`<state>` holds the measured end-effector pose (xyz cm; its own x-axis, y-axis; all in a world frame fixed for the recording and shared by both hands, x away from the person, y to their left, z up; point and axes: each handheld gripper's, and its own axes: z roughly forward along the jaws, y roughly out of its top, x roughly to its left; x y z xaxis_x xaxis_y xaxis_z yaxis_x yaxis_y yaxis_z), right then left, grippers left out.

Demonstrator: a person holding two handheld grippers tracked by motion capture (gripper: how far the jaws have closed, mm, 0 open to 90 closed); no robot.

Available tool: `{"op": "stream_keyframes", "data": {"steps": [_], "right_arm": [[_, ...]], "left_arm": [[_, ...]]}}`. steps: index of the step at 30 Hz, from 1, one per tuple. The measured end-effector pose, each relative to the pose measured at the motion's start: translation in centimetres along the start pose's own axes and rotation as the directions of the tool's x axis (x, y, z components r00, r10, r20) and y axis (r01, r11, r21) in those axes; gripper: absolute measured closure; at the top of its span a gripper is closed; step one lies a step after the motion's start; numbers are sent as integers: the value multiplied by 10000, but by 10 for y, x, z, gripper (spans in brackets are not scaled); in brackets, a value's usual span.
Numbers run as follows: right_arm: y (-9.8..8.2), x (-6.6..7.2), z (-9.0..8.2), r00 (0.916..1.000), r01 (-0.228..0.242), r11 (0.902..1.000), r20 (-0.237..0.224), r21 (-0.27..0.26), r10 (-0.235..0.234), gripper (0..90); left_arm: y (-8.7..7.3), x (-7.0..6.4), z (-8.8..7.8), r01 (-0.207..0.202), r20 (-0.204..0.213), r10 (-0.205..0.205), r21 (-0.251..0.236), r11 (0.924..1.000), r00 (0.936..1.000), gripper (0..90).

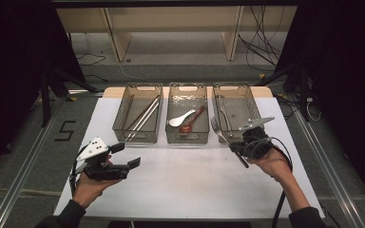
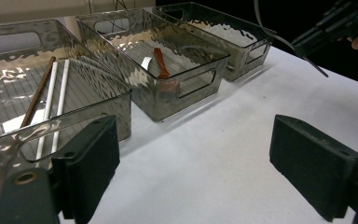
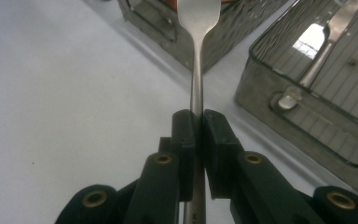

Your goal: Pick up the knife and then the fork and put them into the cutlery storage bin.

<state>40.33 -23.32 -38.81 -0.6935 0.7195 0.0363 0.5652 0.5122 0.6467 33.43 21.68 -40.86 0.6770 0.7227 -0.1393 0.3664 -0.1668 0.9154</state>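
Right tongs [image 3: 198, 122] clamped on the fork [image 3: 196, 70]; best keep it level over the right bin [image 1: 235, 111]. Left tongs [image 2: 193, 168] gape apart.

1. Left gripper [image 1: 123, 156]: black body, grey three-cornered plate on top dotted with small holes, black cable trailing below the hand.
2. Its jaws in the left gripper view are thick black blocks with matte, slightly rough faces; a brass-ringed hole sits in the arm under one.
3. Right gripper [image 1: 237, 151]: same black build, grey plate, looped black cable.
4. Its black linkage arms carry brass-ringed holes.
5. Both sleeves are dark.
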Motion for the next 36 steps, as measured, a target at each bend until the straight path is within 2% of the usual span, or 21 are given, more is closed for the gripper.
{"op": "stream_keyframes", "data": {"steps": [9,26,36], "right_arm": [[14,-14,-3,9991,-298,9984,289,-490,312,841],[33,-34,-3,9946,-777,9932,616,-862,832,842],[55,-59,-7,9825,-1374,9836,1100,-1166,1502,841]], "left_arm": [[0,-1,0,-86,14,86,-15,10000,10000,154],[0,-1,0,-121,-5,121,-16,9999,9999,155],[0,-1,0,-126,-8,126,-29,9999,9999,154]]}}
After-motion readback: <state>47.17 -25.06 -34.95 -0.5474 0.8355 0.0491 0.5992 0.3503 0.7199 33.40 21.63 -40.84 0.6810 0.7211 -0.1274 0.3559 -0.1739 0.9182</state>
